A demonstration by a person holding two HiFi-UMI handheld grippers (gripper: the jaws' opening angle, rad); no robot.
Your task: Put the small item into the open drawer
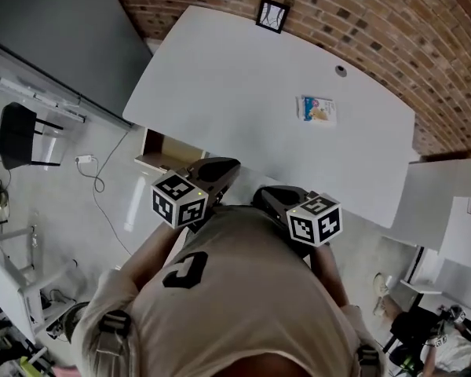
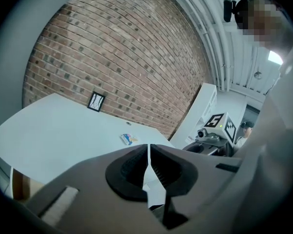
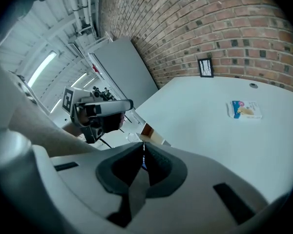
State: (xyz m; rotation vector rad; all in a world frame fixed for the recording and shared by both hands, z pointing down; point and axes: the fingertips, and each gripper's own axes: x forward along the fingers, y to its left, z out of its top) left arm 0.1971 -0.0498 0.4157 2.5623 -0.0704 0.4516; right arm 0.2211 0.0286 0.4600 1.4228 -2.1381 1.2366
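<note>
R claw [image 3: 142,152]: jaws pressed together, nothing btwn them. L claw [image 2: 148,156] same, pads closed to a thin slit, empty. You've got both at the near edge of the white table [image 1: 220,77], tight by your chest and well apart from the small packet [image 1: 316,109]. The pkt lies flat on the tabletop, far and to the right, near a small round hole [image 1: 341,71]. From the claws it's ahead-right, so R claw is the nearer one, I'd say. Pkt's long axis looks to run approx left-right across the table, so a pinch across the short side would come from the near side; jaws must spread first. Open drawer [image 1: 166,151] sticks out at the table's near left edge, wood showing, just left of L claw. Carry would then go far-right to near-left. Framed card [image 1: 272,14] stands at the far edge.
</note>
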